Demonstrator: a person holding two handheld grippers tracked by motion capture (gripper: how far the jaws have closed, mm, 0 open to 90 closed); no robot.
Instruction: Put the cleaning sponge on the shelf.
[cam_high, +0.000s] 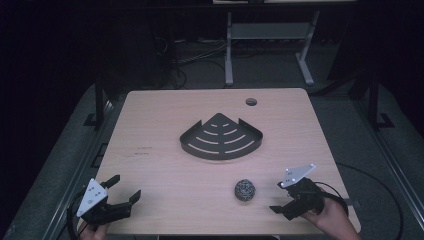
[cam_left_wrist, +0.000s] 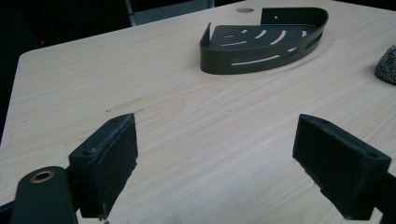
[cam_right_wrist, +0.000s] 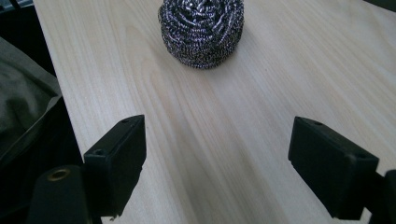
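A dark metal corner basket (cam_high: 200, 145) with slotted bottom lies in the middle of the light wooden table (cam_high: 160, 120). A steel wool scourer (cam_high: 245, 190) sits near the front edge, right of centre. My left gripper (cam_high: 126, 186) is open at the front left corner, with nothing between its pads. In the left gripper view that gripper (cam_left_wrist: 217, 158) faces the basket (cam_left_wrist: 261, 44), far ahead, and the scourer (cam_left_wrist: 387, 65) sits at the right edge. My right gripper (cam_high: 276, 196) is open just right of the scourer. In the right gripper view it (cam_right_wrist: 217, 158) points at the scourer (cam_right_wrist: 201, 30), a short way ahead.
A round cable hole (cam_high: 251, 102) is in the table's far right part. The table's front edge runs close beside both grippers. Behind the table stands a grey desk frame (cam_high: 229, 50) with cables on the dark floor.
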